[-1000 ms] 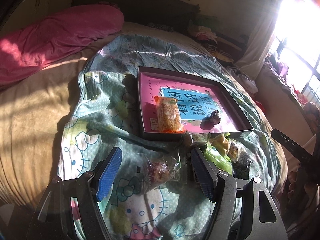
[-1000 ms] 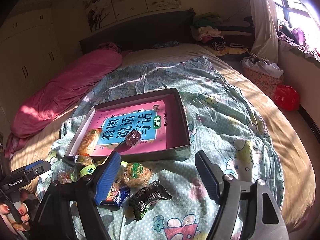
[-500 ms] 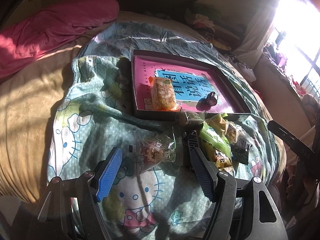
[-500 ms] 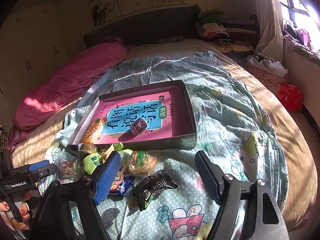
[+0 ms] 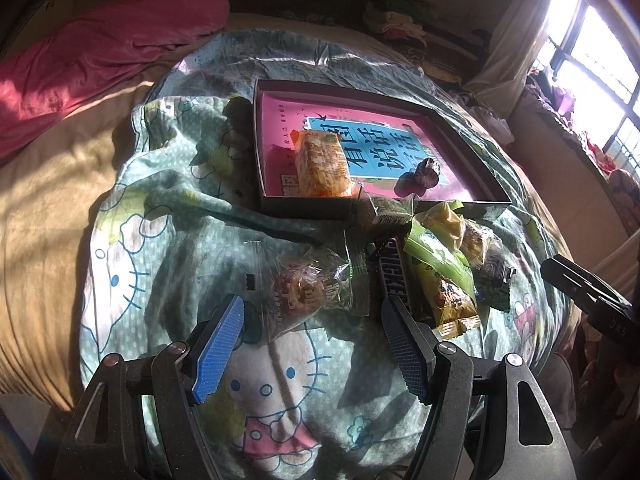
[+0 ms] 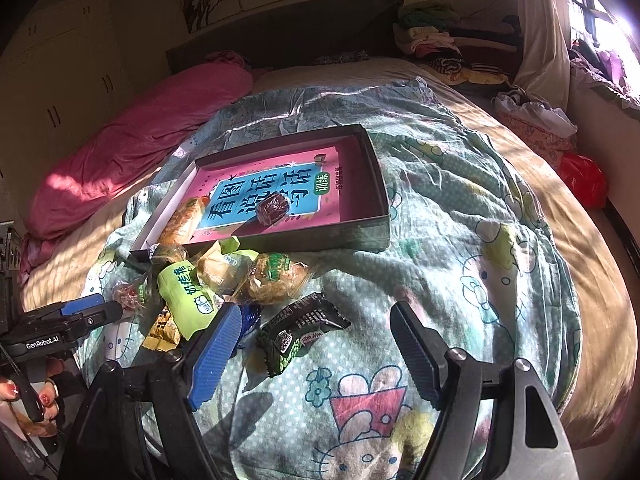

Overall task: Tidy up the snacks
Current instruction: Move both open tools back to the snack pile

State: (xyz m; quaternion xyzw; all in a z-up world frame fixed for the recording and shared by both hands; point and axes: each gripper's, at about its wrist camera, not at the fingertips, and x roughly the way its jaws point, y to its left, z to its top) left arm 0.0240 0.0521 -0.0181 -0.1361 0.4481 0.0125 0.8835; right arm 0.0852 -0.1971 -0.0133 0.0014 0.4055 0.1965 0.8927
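Note:
A dark shallow box [image 5: 304, 204] [image 6: 360, 236] with a pink book inside lies on the bed. In it are an orange snack pack [image 5: 322, 164] [image 6: 182, 220] and a dark round sweet [image 5: 424, 172] [image 6: 272, 209]. Several loose snacks lie in front of the box. My left gripper [image 5: 312, 312] is open, with a clear wrapped snack [image 5: 308, 292] just ahead between its fingers, untouched. My right gripper [image 6: 316, 320] is open above a black wrapped snack [image 6: 300, 328]. A green pack [image 6: 188, 292] [image 5: 436, 264] lies beside it.
The snacks rest on a Hello Kitty quilt [image 5: 180, 240] [image 6: 480, 240] on a bed. A pink duvet [image 5: 100, 56] [image 6: 132, 148] lies at the far left. The other gripper shows at the edge of each view [image 5: 588, 292] [image 6: 60, 320]. A window is at the right.
Both grippers have come down and closer to the loose snacks. The clear wrapped snack now sits nearer the left gripper's fingers. The snacks themselves have not moved.

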